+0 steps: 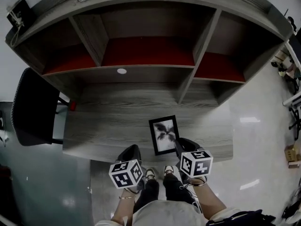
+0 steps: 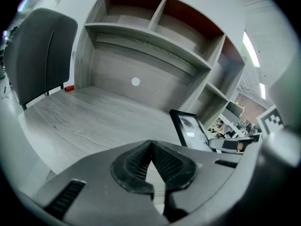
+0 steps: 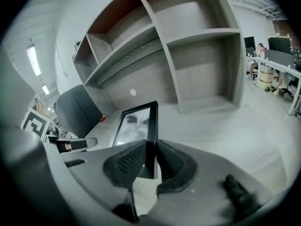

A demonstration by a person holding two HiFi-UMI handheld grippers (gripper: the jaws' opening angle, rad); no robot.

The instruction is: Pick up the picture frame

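The picture frame (image 1: 164,134) is black with a grey leaf print and sits over the front part of the wooden desk (image 1: 108,126). My right gripper (image 1: 181,146) is shut on its right edge near the near corner. In the right gripper view the pads (image 3: 170,161) clamp the frame's black edge (image 3: 151,126). My left gripper (image 1: 133,153) hovers at the desk's front edge, left of the frame and apart from it. Its jaws (image 2: 151,147) are shut with nothing between them. In the left gripper view the frame (image 2: 190,128) shows off to the right.
A shelf unit (image 1: 146,51) with red-backed compartments rises behind the desk. A dark chair (image 1: 33,107) stands at the desk's left end, with a small red thing (image 1: 72,106) beside it. The person's shoes (image 1: 160,173) show below the desk edge. Office furniture (image 1: 294,102) stands at the far right.
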